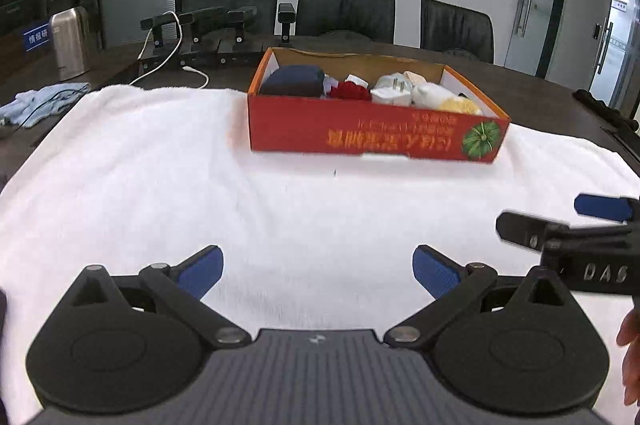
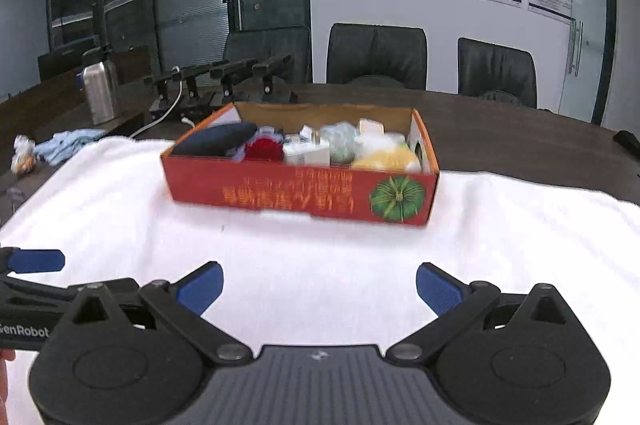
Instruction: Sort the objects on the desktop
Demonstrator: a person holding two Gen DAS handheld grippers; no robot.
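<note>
A red cardboard box (image 1: 372, 135) (image 2: 296, 195) stands on a white towel (image 1: 160, 165) (image 2: 120, 209). It holds a dark blue pouch (image 1: 296, 81) (image 2: 218, 141), a red fuzzy item (image 1: 352, 91) (image 2: 262, 148), a white plug adapter (image 1: 392, 91) (image 2: 306, 153) and a yellow soft item (image 1: 460, 103) (image 2: 386, 159). My left gripper (image 1: 318, 271) is open and empty above the towel, short of the box. My right gripper (image 2: 320, 287) is open and empty too. It shows at the right edge of the left wrist view (image 1: 568, 221).
A steel kettle (image 1: 70, 43) (image 2: 100, 93), a light blue cloth (image 1: 44, 101) (image 2: 66, 141), a white cable (image 1: 172, 53) and black stands (image 1: 200, 37) sit on the dark table (image 1: 540, 93) behind the towel. Three black chairs (image 1: 346, 11) stand beyond.
</note>
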